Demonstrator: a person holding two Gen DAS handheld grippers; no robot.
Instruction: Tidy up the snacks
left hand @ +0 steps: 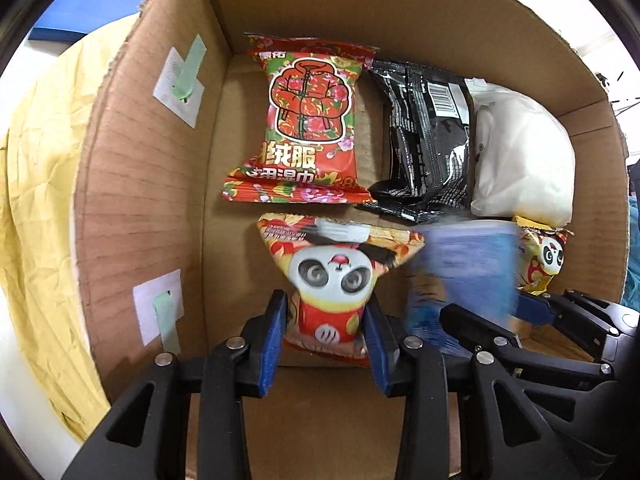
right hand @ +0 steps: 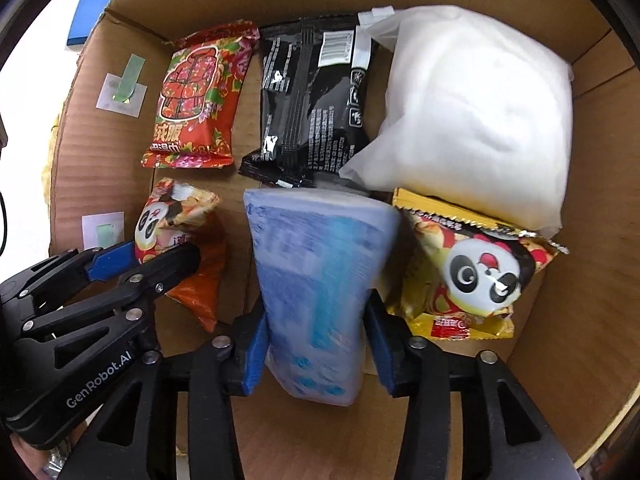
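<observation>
**Operator:** I am lowering both packs into the cardboard box (right hand: 592,208). My left gripper (left hand: 326,322) is closed around the waist of the red panda pack (left hand: 334,280), jaws pinching it from both sides. My right gripper (right hand: 316,344) is clamped the same way on the blue pack (right hand: 316,272), which is blurring in both views.

**Supervisor:** Where are they going?

**Operator:** Into the near row. The far row is filling already: floral red pack (left hand: 308,120), black pack (left hand: 428,136), white pouch (right hand: 476,108). I am judging that the panda pack belongs at the left, below the floral one, and the blue pack between it and the yellow panda pack (right hand: 472,280).

**Supervisor:** Procedure?

**Operator:** Set each pack flat on the floor before opening the jaws. Keep the two grippers apart; they are working just beside each other.

**Supervisor:** View differences?

**Operator:** The right wrist view is showing the yellow pack whole, its top edge tucked under the white pouch. The left view is showing only its corner behind the blue pack, but is showing my panda grip squarely.
</observation>
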